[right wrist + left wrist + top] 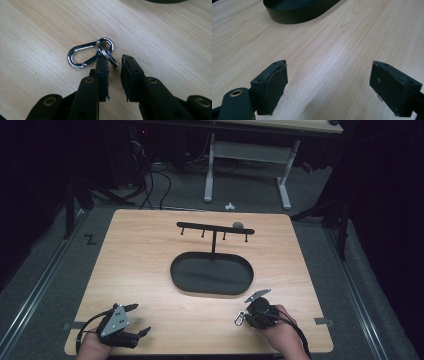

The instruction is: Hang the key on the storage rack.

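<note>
Black jaws of the right gripper [115, 66] rise nearest the lens in the right gripper view, parted by a narrow gap and closed on nothing, with the small split ring [108, 55] lying on the bench [162, 37] just at their tips, its near edge reaching into the mouth of the gap beside the left pad. That ring is threaded through the small end of a silver carabiner [86, 53], which lies flat on the wood with its long axis running away from the ring toward the upper left of this view, so the clip sits ahead and to the left of the jaws rather than between them. Judging by this, a short push forward should bring the ring between the pads. From the high view the carabiner [240, 318] rests near the front edge of the bench, just left of the right gripper [260, 312], with the black oval tray [212, 274] and its hooked stand [215, 228] beyond. Well apart on the other side, the left gripper [135, 320] rests with jaws spread wide and empty, far from the clip, so the right hand is plainly nearer
</note>
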A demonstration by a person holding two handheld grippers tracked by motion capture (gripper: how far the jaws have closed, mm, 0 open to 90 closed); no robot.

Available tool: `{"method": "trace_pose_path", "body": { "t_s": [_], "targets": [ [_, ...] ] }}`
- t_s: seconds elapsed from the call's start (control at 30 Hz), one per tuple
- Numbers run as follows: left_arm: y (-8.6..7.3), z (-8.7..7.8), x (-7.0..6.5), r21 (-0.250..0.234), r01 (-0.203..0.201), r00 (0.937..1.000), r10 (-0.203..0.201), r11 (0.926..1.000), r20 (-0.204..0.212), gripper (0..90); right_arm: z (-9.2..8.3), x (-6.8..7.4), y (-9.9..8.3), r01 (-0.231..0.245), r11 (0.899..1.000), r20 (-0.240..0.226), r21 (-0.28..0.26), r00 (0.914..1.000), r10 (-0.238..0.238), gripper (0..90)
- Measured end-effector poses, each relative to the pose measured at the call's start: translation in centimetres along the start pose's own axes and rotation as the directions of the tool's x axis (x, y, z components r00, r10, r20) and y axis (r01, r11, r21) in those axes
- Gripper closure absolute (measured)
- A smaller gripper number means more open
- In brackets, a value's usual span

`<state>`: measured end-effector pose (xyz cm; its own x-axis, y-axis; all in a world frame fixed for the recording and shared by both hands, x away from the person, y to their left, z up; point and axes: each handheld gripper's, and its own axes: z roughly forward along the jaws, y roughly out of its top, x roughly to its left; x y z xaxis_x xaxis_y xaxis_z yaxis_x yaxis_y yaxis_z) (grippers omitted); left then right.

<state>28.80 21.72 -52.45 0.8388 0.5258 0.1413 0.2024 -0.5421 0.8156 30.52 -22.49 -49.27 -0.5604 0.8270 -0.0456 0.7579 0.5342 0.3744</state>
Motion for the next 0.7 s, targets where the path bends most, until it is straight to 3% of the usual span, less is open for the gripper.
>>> {"method": "trace_pose_path", "body": {
  "t_s": [0.1, 0.2, 0.43, 0.7],
  "targets": [
    [0.01, 0.02, -0.04, -0.001, -0.001, 1.0, 0.001, 1.0, 0.0, 15.4, -0.22, -0.07, 0.0, 0.003, 1.0, -0.008, 0.003, 1.0, -0.003, 86.3],
    [0.01, 0.02, -0.04, -0.001, -0.002, 1.0, 0.002, 1.0, 0.0, 15.4, -0.38, -0.09, 0.08, 0.005, 1.0, -0.016, 0.008, 0.9999, -0.005, 88.3],
    [0.0, -0.01, -0.02, 0.0, 0.0, 1.0, 0.0, 1.0, 0.002, 15.3, -0.22, -0.16, 0.18, -0.001, 1.0, -0.05, 0.018, 0.9988, 0.002, 88.5],
    [-0.01, 0.04, -0.02, 0.004, -0.001, 1.0, 0.001, 1.0, 0.005, 15.3, 0.06, -0.29, 0.35, -0.012, 1.0, -0.043, 0.0, 0.999, 0.012, 88.2]
  ]
}}
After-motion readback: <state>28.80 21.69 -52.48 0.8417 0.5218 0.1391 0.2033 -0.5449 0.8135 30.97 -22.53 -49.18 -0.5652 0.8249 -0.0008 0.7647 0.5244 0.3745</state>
